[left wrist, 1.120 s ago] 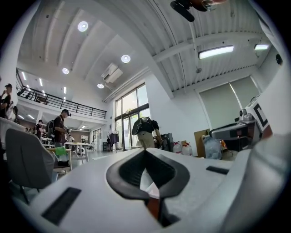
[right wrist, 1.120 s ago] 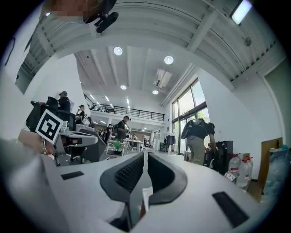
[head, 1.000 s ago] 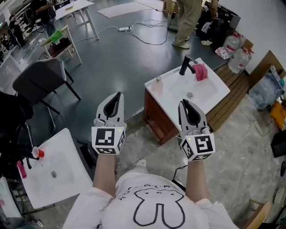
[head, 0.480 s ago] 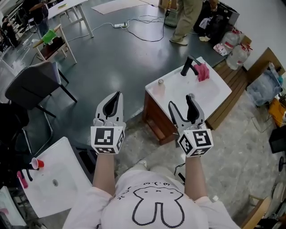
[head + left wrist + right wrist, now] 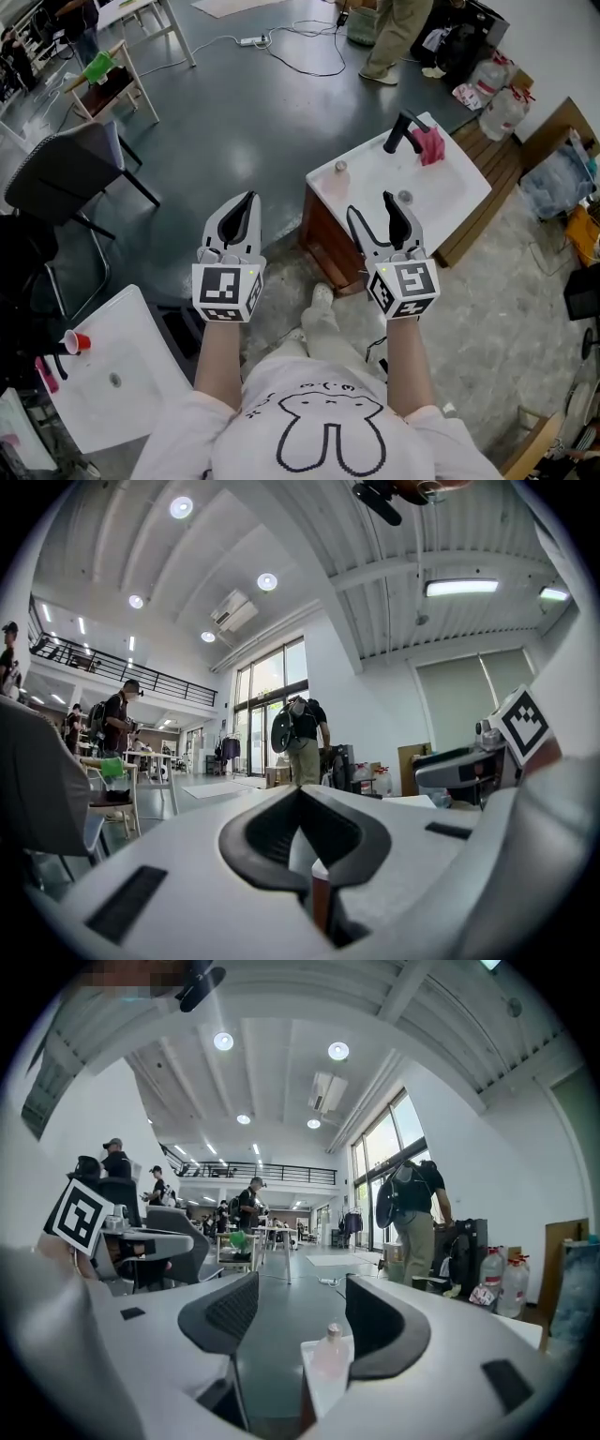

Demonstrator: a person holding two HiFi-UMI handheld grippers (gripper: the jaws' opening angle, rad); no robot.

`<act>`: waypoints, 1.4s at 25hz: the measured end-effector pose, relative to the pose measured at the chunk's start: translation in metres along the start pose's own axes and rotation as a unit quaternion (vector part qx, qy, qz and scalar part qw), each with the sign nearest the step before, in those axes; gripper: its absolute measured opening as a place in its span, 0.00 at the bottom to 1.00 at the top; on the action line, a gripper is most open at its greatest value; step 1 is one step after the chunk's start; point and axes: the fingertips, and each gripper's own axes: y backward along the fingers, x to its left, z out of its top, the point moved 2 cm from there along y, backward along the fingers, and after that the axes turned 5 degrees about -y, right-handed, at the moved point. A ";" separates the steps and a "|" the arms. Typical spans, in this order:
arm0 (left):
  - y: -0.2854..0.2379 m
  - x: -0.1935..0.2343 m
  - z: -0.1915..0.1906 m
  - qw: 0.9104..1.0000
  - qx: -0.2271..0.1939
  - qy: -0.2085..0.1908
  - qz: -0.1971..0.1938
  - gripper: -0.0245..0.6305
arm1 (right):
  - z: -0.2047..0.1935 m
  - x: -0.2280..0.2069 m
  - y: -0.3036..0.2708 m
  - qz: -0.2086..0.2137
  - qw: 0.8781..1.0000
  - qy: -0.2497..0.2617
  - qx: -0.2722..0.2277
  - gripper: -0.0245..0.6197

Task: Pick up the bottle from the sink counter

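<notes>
A small clear bottle (image 5: 341, 168) with a pale cap stands at the near left corner of the white sink counter (image 5: 370, 192). In the right gripper view the bottle (image 5: 331, 1354) shows low between the two jaws, still far ahead of them. My right gripper (image 5: 373, 214) hovers over the counter's front edge, open and empty. My left gripper (image 5: 243, 208) is held over the dark floor left of the counter, its jaws shut with nothing in them. In the left gripper view the left gripper (image 5: 300, 794) points across the room.
A black faucet (image 5: 401, 131) and a pink cloth (image 5: 433, 145) sit at the counter's far side. A second white sink (image 5: 103, 375) with a red cup (image 5: 78, 342) lies at lower left. A grey chair (image 5: 66, 173), floor cables, water jugs (image 5: 495, 101) and a standing person (image 5: 392, 37) surround it.
The right gripper's jaws have gone from shut to wide open. Both grippers have come closer to the sink counter, and a foot now shows below them.
</notes>
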 end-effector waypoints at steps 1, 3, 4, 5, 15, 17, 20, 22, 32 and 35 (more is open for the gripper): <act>-0.003 0.000 -0.002 1.000 0.002 0.001 0.002 0.05 | -0.002 -0.003 -0.005 0.002 1.000 0.000 0.003 0.49; -0.009 0.002 -0.004 1.000 0.006 0.001 0.005 0.05 | -0.007 -0.008 -0.016 0.006 1.000 -0.002 0.009 0.49; -0.013 0.003 -0.005 1.000 0.008 0.000 0.006 0.05 | -0.011 -0.011 -0.021 0.008 1.000 -0.005 0.012 0.49; -0.017 0.004 -0.007 1.000 0.011 0.000 0.008 0.05 | -0.014 -0.014 -0.027 0.009 1.000 -0.008 0.015 0.49; -0.072 0.012 -0.017 0.999 0.029 -0.009 0.020 0.05 | -0.054 -0.045 -0.097 0.036 0.997 -0.027 0.055 0.49; -0.084 0.015 -0.018 0.999 0.031 -0.010 0.022 0.05 | -0.062 -0.050 -0.111 0.043 0.996 -0.030 0.066 0.49; -0.100 0.015 -0.019 0.999 0.034 -0.014 0.025 0.05 | -0.077 -0.060 -0.131 0.053 0.995 -0.034 0.082 0.49; -0.110 0.015 -0.022 0.999 0.037 -0.016 0.027 0.05 | -0.091 -0.066 -0.144 0.059 0.993 -0.043 0.097 0.49; -0.137 0.024 -0.047 0.996 0.072 -0.018 0.047 0.05 | -0.144 -0.087 -0.195 0.063 0.985 -0.044 0.154 0.49; -0.137 0.029 -0.056 0.995 0.083 -0.017 0.054 0.05 | -0.157 -0.087 -0.206 0.058 0.985 -0.030 0.159 0.48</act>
